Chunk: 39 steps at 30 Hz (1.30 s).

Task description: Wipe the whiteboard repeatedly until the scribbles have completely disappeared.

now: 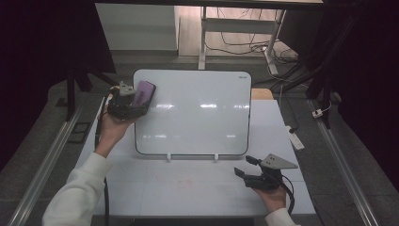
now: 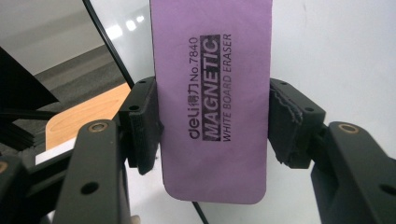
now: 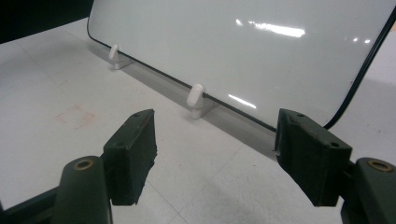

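Note:
A purple magnetic whiteboard eraser (image 2: 212,98) is clamped by its long sides between the pads of my left gripper (image 2: 212,126). From above, that gripper (image 1: 134,101) holds the eraser (image 1: 143,93) against the upper left corner of the whiteboard (image 1: 197,117), which leans on two white feet (image 1: 169,157). My right gripper (image 1: 248,166) rests low over the table near the board's lower right corner, jaws open with nothing between them. In the right gripper view the gripper (image 3: 215,158) faces the whiteboard (image 3: 243,46) and one white foot (image 3: 195,99).
The whiteboard stands on a pale table (image 1: 188,188). A faint reddish square mark (image 3: 74,115) lies on the table in front of the board. A wooden surface (image 1: 262,94) shows behind the board's right corner. Desk legs and cables (image 1: 244,42) lie beyond on the floor.

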Motion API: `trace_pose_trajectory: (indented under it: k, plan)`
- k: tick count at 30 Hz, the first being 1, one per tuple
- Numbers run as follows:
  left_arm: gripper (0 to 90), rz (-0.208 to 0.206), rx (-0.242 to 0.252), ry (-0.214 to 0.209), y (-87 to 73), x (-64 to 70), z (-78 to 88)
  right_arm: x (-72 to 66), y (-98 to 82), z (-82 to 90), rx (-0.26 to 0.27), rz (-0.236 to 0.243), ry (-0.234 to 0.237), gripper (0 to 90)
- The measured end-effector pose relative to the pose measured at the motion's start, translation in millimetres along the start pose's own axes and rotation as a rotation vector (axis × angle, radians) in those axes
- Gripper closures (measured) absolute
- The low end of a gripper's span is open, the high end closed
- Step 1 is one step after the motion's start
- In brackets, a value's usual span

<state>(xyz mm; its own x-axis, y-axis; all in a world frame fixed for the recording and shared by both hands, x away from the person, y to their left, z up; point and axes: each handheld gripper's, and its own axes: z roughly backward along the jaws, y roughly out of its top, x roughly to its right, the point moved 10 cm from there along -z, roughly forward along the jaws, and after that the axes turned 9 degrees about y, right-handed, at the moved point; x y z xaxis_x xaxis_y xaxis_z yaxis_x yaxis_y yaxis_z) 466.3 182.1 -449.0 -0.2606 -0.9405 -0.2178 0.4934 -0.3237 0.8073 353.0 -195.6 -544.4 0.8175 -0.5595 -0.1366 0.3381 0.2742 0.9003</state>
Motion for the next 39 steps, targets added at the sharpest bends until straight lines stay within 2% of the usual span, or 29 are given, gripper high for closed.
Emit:
trace_pose_trajectory:
  k: [3, 4, 8, 14, 17, 18, 21, 26, 29, 33, 35, 39]
  plan:
    - [40.3, -0.035, -0.004, 0.005, -10.9, 10.6, 0.3, 0.1, -0.2, -0.3, -0.001, -0.001, -0.001, 29.1]
    - [40.3, -0.035, 0.000, 0.004, -13.2, 13.8, 0.1, -0.1, 0.1, -0.3, 0.001, -0.003, -0.001, 29.1]
    - [40.4, -0.043, 0.004, -0.032, -26.2, 30.6, 0.7, -1.3, 0.1, -1.2, 0.001, -0.002, 0.004, 29.1]
    - [40.3, -0.135, -0.002, -0.061, -38.7, 59.1, 0.1, -1.2, -0.4, -2.5, -0.004, -0.003, 0.005, 29.1]
    - [40.4, -0.132, -0.006, -0.083, -37.7, 58.4, 0.0, -1.4, -0.4, -2.5, -0.003, -0.002, 0.004, 29.1]
    - [40.3, -0.121, -0.001, -0.089, -36.1, 54.8, -0.1, -1.3, -0.5, -2.3, -0.004, -0.002, 0.003, 29.1]
    - [40.3, -0.093, 0.012, -0.054, -28.0, 38.8, 0.6, -0.6, -0.8, -2.2, -0.001, -0.006, 0.003, 29.1]
    - [40.3, -0.031, 0.022, -0.013, -3.6, 9.0, -1.2, -0.7, -0.9, -2.8, -0.004, -0.006, 0.004, 28.8]
    - [40.4, -0.024, 0.025, 0.002, 9.3, 3.8, -2.7, -0.7, -0.4, -2.2, 0.000, -0.005, 0.004, 28.8]
    - [40.4, -0.020, 0.039, -0.001, 26.5, 11.7, -6.3, -0.2, -1.0, -3.2, -0.002, -0.008, 0.010, 28.8]
    - [40.4, -0.036, 0.045, -0.010, 35.4, 22.7, -9.6, -0.2, -1.2, -3.5, -0.005, -0.005, 0.008, 28.8]
    - [40.4, -0.082, 0.053, -0.037, 52.7, 53.0, -14.3, 0.0, -0.1, -2.2, -0.002, -0.002, 0.006, 28.8]
